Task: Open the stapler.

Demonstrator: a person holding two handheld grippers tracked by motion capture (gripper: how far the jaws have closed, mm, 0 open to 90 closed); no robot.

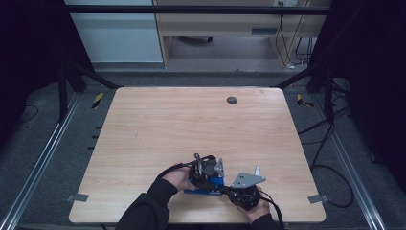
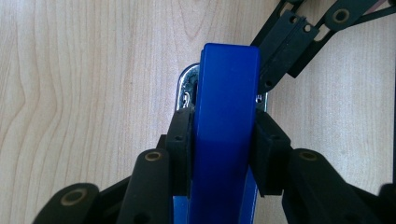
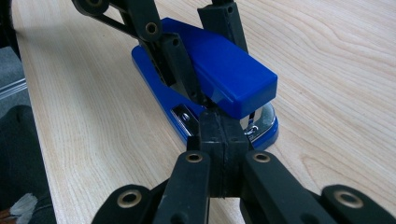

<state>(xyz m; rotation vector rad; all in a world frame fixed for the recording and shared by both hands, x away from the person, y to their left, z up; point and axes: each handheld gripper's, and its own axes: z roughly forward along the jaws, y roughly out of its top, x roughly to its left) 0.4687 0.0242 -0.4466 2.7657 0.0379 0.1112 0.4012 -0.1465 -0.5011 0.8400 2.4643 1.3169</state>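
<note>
Stapler gripped on the near worktop, closed gripper at its nose

Stapler (image 1: pixel 205 186) work looks partway along, judging from how things lie. On the left, the left gripper (image 2: pixel 224 140) has its two pads clamped on the sides of the blue top arm, so the stapler is held; it sits flat on its base on the wooden worktop (image 1: pixel 158 124), near the front edge and between the person's two hands. In the left gripper view the metal staple channel peeks out under the blue cover at the far end.

To the right, the right gripper (image 3: pixel 218 140) has its jaws pressed together with nothing between them, and its tips sit at the stapler's nose, just by the metal front under the blue cover. Whether they touch the metal I cannot tell. My reading is that the grip is done and the pressing or opening of the stapler is left.

Around it the worktop carries little: a small dark round grommet (image 1: pixel 231 100) sits well apart near the far edge. Nothing stands in the way; cables trail on the floor at the right.
</note>
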